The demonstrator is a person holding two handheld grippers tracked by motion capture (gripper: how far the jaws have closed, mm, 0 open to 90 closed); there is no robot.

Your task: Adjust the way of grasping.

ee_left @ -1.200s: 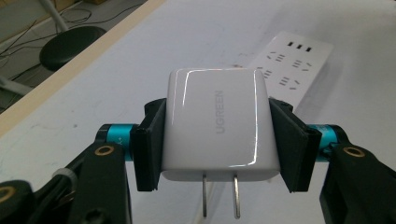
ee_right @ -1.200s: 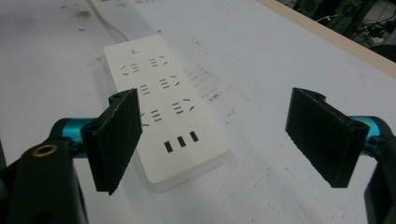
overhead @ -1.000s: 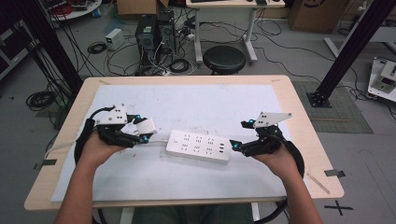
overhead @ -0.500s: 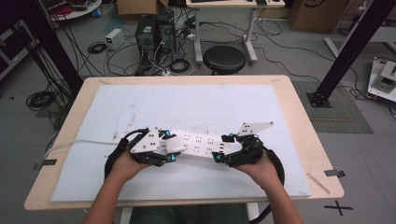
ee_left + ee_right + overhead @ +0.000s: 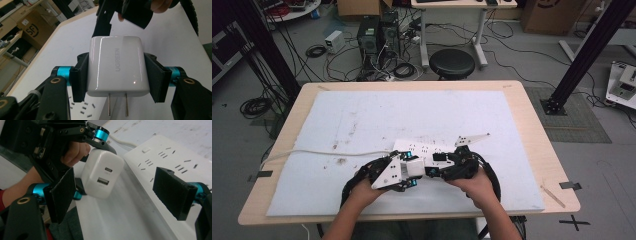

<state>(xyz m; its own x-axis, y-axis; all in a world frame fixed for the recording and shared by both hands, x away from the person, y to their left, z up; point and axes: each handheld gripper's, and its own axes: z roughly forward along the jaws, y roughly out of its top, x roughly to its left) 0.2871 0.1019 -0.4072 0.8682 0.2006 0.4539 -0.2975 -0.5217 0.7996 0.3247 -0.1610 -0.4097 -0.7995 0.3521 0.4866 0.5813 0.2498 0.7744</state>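
Item: white charger [image 5: 115,67], clamped by its flanks in the left claw [image 5: 116,76], prongs pointing down above the power strip [image 5: 427,149] on the surface [image 5: 532,130], probably for plugging in. Right claw [image 5: 122,195] gapes empty alongside the strip, likely to steady it.

Left forearm: enters from the bottom edge of the high view, angled up and to the right.
Left hand [image 5: 362,190]: wrapped around the body of its tongs, low over the near part of the worktop.
Left tongs [image 5: 116,72]: jaws clamped, both pads pressing flat on what sits between them.
Right forearm: enters from the bottom edge, angled up and to the left.
Right hand [image 5: 474,182]: gripping its tongs from behind.
Right tongs [image 5: 120,195]: jaws spread wide, nothing pressed between the pads, pointing toward the left tongs.
Spacing: the two tongs sit tip to tip, just beside each other.
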